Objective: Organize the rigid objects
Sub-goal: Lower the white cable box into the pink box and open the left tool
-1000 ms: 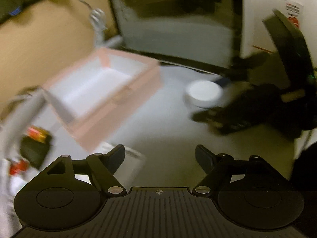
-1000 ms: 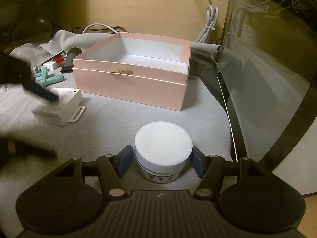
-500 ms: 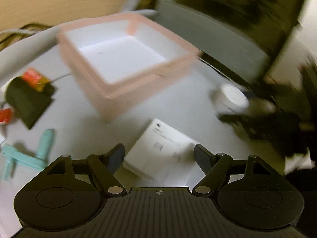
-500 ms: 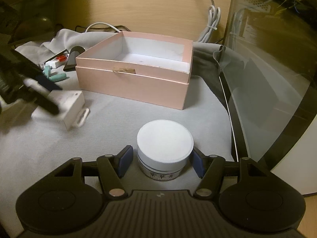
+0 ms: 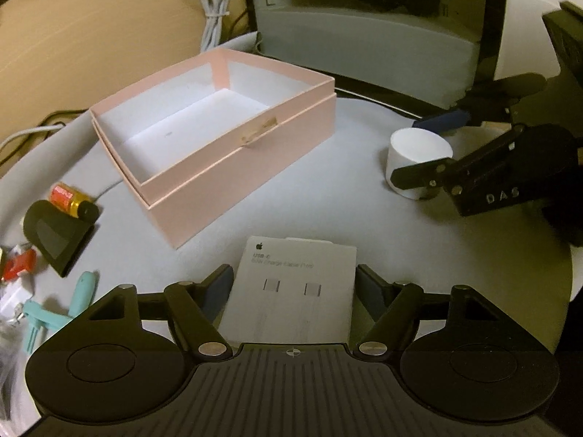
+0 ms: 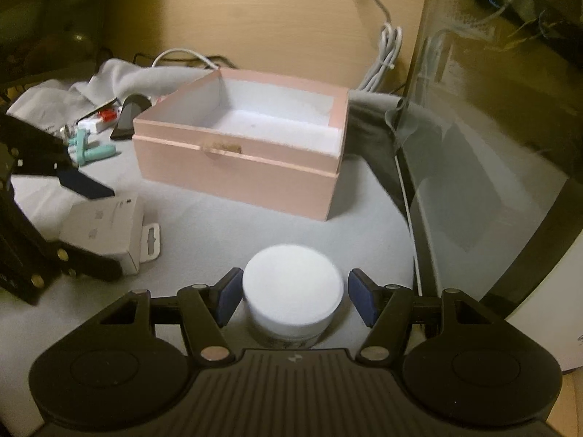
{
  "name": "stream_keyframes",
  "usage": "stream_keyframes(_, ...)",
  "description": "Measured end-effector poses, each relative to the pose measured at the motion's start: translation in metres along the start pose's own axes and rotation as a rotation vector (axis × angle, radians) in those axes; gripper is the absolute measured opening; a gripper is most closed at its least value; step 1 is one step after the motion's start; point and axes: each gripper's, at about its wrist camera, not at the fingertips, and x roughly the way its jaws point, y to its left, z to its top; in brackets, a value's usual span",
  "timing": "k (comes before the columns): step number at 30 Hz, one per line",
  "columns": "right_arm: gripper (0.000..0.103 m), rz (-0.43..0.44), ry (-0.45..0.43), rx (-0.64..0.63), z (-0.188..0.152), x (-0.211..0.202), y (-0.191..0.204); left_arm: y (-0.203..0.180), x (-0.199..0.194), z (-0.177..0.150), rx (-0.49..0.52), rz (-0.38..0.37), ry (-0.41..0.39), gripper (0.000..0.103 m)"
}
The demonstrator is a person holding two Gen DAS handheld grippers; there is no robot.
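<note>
- The left gripper (image 5: 294, 284) is low over the table, and its jaws are closing. The white USB-C cable box (image 5: 291, 291) lies flat between the 2 fingers. There is a thin gap on each side, so the pads do not press on it.
- From the right wrist view, the same cable box (image 6: 105, 229) sits on the left of the grey cloth (image 6: 226, 233), with 1 dark finger above it and 1 below.
- The right gripper (image 6: 294, 296) has its jaws part way apart around a round white jar (image 6: 293, 287). The left blue pad looks like it touches the jar lid, but the right pad stands a little off. I cannot tell if the jar is really gripped.
- The jar (image 5: 415, 160) stands upright on the cloth, to the right of the pink box (image 5: 218, 145).
- The pink box is open on top and its white inside has nothing in it. A bit of tape is stuck on its front edge.
- To the left of the pink box lie a small orange battery (image 5: 71, 200), a dark curved piece (image 5: 54, 235) and a teal plastic tool (image 5: 51, 313).
- A white cable (image 5: 215, 11) hangs coiled against the wooden wall behind the pink box.
</note>
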Motion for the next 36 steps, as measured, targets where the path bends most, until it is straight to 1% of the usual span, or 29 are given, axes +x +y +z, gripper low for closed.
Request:
stream_keyframes(3,0.063,0.013,0.033,0.013,0.004,0.003,-0.004,-0.005,-0.002,-0.002,0.003,0.026,-0.014,0.077)
stream_keyframes(4,0.062,0.022,0.037,0.015,0.005,0.003,-0.005,-0.006,-0.002,-0.002,-0.003,0.032,-0.016,0.077)
stream_keyframes(5,0.055,0.033,0.04,0.012,0.005,0.002,-0.005,-0.007,-0.003,-0.003,-0.01,0.039,-0.018,0.077)
stream_keyframes(6,0.055,0.031,0.045,-0.001,0.007,0.0,-0.004,-0.009,-0.004,-0.003,-0.012,0.044,-0.023,0.076)
stream_keyframes(9,0.055,0.018,0.025,-0.053,0.009,-0.012,0.002,-0.013,-0.011,-0.005,0.003,0.056,-0.041,0.075)
stream_keyframes(13,0.055,0.027,-0.01,-0.075,0.015,-0.035,0.003,-0.016,-0.027,0.002,0.004,0.066,-0.063,0.073)
stream_keyframes(16,0.055,0.032,-0.054,-0.061,0.024,-0.052,0.0,-0.002,-0.043,0.024,-0.044,0.063,-0.107,0.073)
stream_keyframes(18,0.055,0.035,-0.084,-0.042,0.031,-0.062,-0.003,0.011,-0.052,0.048,-0.063,0.073,-0.155,0.073)
stream_keyframes(20,0.055,0.038,-0.112,-0.024,0.039,-0.068,-0.005,0.028,-0.059,0.079,-0.073,0.089,-0.21,0.073)
stream_keyframes(21,0.055,0.041,-0.125,-0.014,0.043,-0.071,-0.005,0.037,-0.058,0.097,-0.085,0.088,-0.224,0.074)
stream_keyframes(23,0.055,0.047,-0.139,0.005,0.048,-0.071,-0.005,0.058,-0.041,0.132,-0.133,0.066,-0.192,0.075)
stream_keyframes(24,0.055,0.05,-0.14,0.009,0.051,-0.069,-0.004,0.072,-0.023,0.147,-0.184,0.062,-0.163,0.073)
stream_keyframes(26,0.055,0.041,-0.133,0.005,0.054,-0.062,0.001,0.091,0.009,0.16,-0.285,0.048,-0.117,0.072)
stream_keyframes(27,0.055,0.031,-0.122,-0.001,0.055,-0.057,0.004,0.099,0.025,0.161,-0.326,0.052,-0.092,0.072)
stream_keyframes(28,0.055,0.022,-0.112,-0.005,0.055,-0.052,0.006,0.101,0.031,0.159,-0.345,0.066,-0.089,0.071)
stream_keyframes(29,0.055,0.011,-0.1,-0.008,0.054,-0.048,0.008,0.102,0.032,0.156,-0.351,0.078,-0.104,0.071)
stream_keyframes(30,0.055,0.0,-0.087,-0.007,0.054,-0.045,0.008,0.102,0.027,0.148,-0.353,0.083,-0.136,0.071)
stream_keyframes(33,0.055,-0.011,-0.069,0.016,0.055,-0.038,0.005,0.094,-0.004,0.12,-0.36,0.114,-0.23,0.071)
stream_keyframes(36,0.055,-0.002,-0.089,0.022,0.07,-0.027,0.004,0.082,-0.042,0.081,-0.366,0.165,-0.297,0.071)
